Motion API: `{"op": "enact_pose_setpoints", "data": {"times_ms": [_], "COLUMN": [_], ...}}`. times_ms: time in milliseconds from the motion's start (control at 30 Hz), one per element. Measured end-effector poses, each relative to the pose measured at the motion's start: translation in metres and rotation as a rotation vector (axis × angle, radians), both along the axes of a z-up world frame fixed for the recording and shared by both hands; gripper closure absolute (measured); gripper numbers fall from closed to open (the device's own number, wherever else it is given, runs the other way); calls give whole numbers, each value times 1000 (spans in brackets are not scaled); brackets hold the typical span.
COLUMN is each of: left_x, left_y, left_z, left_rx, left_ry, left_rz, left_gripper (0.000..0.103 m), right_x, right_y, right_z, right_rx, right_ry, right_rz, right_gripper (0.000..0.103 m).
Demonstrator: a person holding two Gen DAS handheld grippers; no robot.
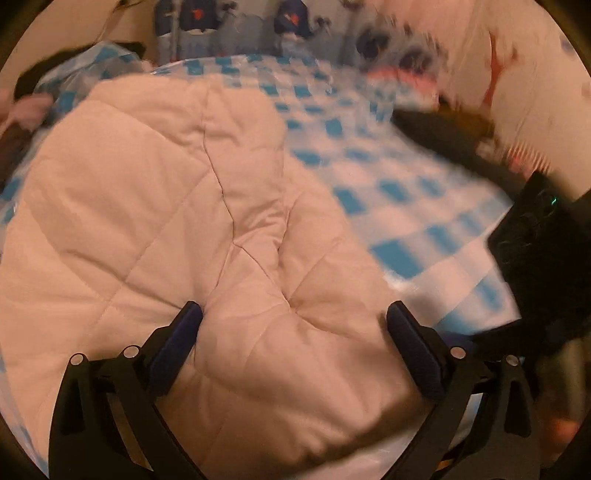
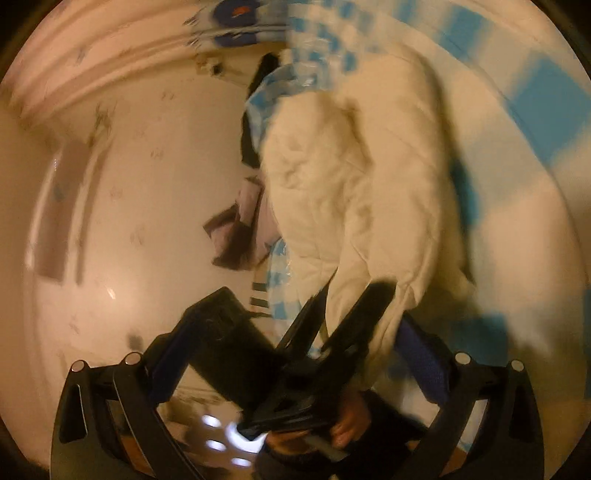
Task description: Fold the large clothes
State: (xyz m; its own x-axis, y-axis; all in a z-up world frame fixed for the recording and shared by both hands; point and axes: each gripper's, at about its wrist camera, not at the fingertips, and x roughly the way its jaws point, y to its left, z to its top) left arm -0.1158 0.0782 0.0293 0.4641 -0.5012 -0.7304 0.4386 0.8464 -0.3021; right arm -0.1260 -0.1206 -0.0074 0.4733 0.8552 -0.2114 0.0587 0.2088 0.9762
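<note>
A cream quilted padded garment [image 1: 177, 206] lies spread over a blue-and-white checked sheet [image 1: 388, 184]. My left gripper [image 1: 293, 314] is open, its jaws wide apart just above the garment's near edge, holding nothing. The right wrist view is blurred and tilted; it shows the same garment [image 2: 354, 192] with the left gripper [image 2: 343, 306] at its lower edge. My right gripper [image 2: 291, 354] is open and empty, beside the garment. The right gripper's black body [image 1: 546, 266] shows at the right edge of the left wrist view.
Patterned blue-and-white pillows [image 1: 258, 33] line the far end of the bed. Dark and pink clothes [image 1: 33, 96] lie at the far left. A dark item [image 1: 443, 136] lies at the bed's right edge by the wall. Pale floor [image 2: 129, 184] lies beside the bed.
</note>
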Motion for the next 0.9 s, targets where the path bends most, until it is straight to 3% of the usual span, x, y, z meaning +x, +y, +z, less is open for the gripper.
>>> {"op": "enact_pose_setpoints", "data": {"times_ms": [67, 133, 167, 233, 300, 333, 400, 433, 467, 533, 633, 733, 767, 800, 833, 867, 900], "left_x": [-10, -25, -29, -26, -4, 6, 30, 38, 41, 35, 28, 23, 28, 34, 45, 55, 61], "left_y": [27, 70, 90, 141, 167, 171, 163, 157, 154, 145, 146, 162, 166, 168, 167, 160, 149], "left_z": [23, 59, 72, 80, 62, 50, 4, -16, -39, -44, -34, -6, -2, -2, -8, -19, -32], "left_rx": [-61, -119, -133, -139, -121, -121, -64, -62, -119, -159, -192, -145, -141, -160, -187, -189, -178], "left_ry": [-30, -121, -166, -218, -154, -119, 21, 90, 152, 158, 164, -17, -39, -29, 5, 49, 84], "left_rz": [34, 106, 160, 341, 443, 465, 452, 423, 414, 431, 393, 473, 496, 501, 493, 470, 448], "left_gripper": [8, 8, 8, 8, 8, 8, 8, 8, 6, 7, 7, 7, 7, 7, 7, 7, 7], "right_x": [6, 4, 2, -4, 6, 19, 41, 49, 53, 45, 38, 40, 48, 70, 94, 111, 146], "right_y": [8, 5, -2, -1, 23, 49, 99, 115, 109, 75, 53, 42, 46, 53, 64, 72, 89], "right_z": [26, 47, 54, 81, 92, 88, 43, -1, -31, -40, 0, 67, 80, 91, 92, 87, 63], "right_rx": [-177, -287, -330, -536, -733, -898, -1282, -1448, -1422, -1310, -1329, -1187, -1126, -1013, -977, -976, -1065], "right_ry": [-34, -58, -77, -160, -212, -215, -161, -122, -111, -57, -41, -194, -239, -254, -236, -217, -154], "right_rz": [-1, -27, -58, -154, -130, -61, 99, 186, 220, 239, 163, 21, 16, 29, 37, 51, 72], "right_gripper": [5, 5, 5, 5, 5, 5, 5, 6, 6, 6, 6, 6, 6, 6, 6, 6, 6]}}
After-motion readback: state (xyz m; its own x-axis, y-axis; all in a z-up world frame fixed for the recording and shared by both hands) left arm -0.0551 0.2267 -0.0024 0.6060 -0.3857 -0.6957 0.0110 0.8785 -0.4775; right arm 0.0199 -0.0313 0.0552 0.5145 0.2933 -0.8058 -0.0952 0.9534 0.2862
